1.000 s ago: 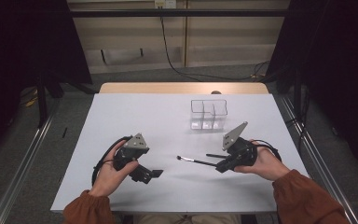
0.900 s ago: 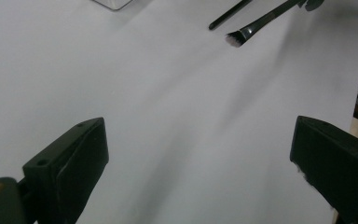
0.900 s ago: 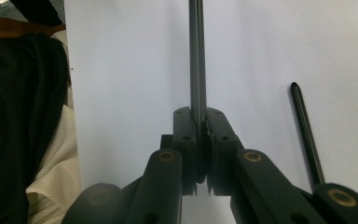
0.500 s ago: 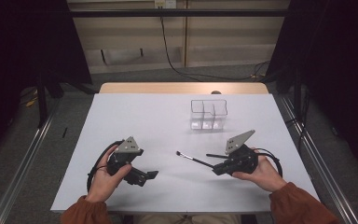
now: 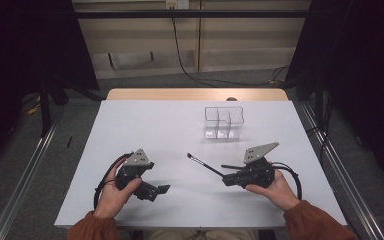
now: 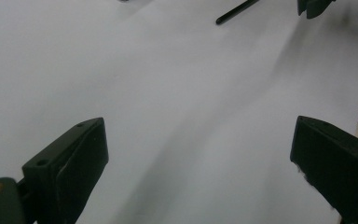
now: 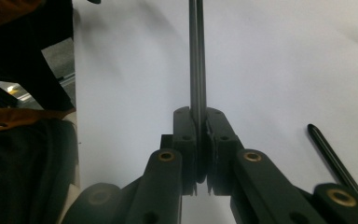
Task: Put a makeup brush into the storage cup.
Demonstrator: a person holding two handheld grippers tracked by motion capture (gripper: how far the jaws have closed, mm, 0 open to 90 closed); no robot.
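1. Two grippers rest low over the white table [image 5: 145,120]. Your right gripper [image 5: 226,178], at lower right of the high view, has its jaws clamped on a thin black brush [image 5: 206,166]; the right gripper view shows the brush handle [image 7: 197,56] pinched between the pads and running straight up the frame.
2. Long axis: in the high view the brush runs from the jaws up and to the left, its tip free and pointing toward the centre of the table. Whether the tip touches the sheet cannot be told.
3. Your left gripper [image 5: 161,190], at lower left, has jaws spread wide with nothing between them. In the left gripper view the same brush [image 6: 237,11] appears at the upper edge, well apart from the left fingers [image 6: 81,158].
4. A clear plastic organiser [image 5: 223,122] with open compartments stands upper right of centre, beyond the brush and nearer your right hand [image 5: 272,187] than your left.
5. Judgement: the coming move likely turns on swinging the brush axis from up-left toward the organiser above.
6. A second thin black stick [image 7: 332,158] lies on the table just beside the right jaws.
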